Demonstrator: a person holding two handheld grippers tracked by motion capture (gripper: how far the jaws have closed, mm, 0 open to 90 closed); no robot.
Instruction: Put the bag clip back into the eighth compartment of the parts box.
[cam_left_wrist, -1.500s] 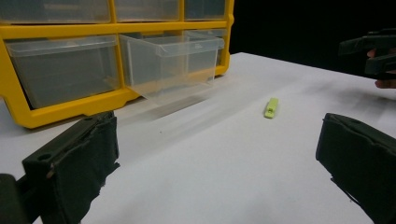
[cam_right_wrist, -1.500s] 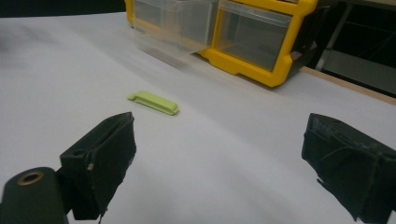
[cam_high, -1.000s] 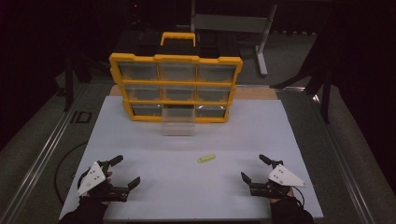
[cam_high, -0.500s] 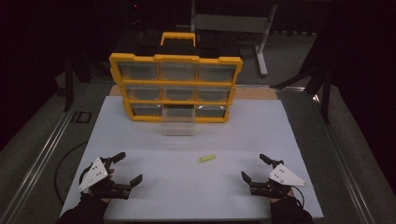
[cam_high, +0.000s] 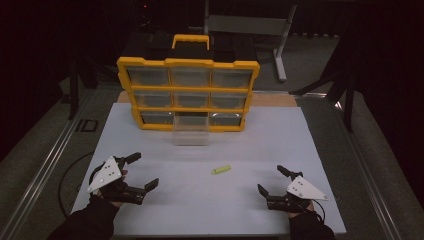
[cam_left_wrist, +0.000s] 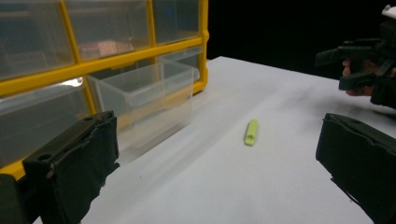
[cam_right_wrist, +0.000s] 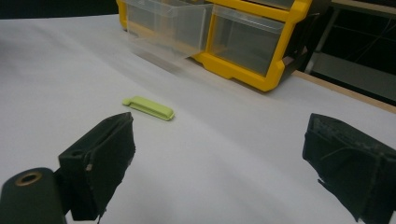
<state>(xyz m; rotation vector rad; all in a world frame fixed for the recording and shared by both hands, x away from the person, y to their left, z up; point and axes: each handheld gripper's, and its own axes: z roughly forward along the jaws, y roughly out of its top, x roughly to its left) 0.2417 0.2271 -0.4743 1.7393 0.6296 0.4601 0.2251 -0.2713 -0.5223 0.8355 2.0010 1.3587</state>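
A small lime-green clip (cam_high: 221, 170) lies flat on the white table (cam_high: 300, 135), also seen as the clip (cam_left_wrist: 251, 131) and the clip (cam_right_wrist: 148, 107). Behind it stands a yellow drawer organizer (cam_high: 188, 94) with clear drawers; its bottom middle drawer (cam_high: 190, 131) is pulled out and looks empty. My left gripper (cam_high: 142, 171) is open near the front left, jaws wide apart around nothing. My right gripper (cam_high: 272, 180) is open at the front right, also holding nothing. The clip lies between them, clear of both.
The organizer's black-and-yellow handle (cam_high: 190, 41) rises at the back. A metal rail (cam_high: 47, 160) runs along the table's left side with a black cable (cam_high: 67, 175) beside it. A grey stand (cam_high: 250, 25) is behind the table. The right gripper (cam_left_wrist: 359, 60) shows far off in the left gripper view.
My left gripper has shifted slightly forward and right, rising a little off the table. The right gripper and the clip have stayed put.
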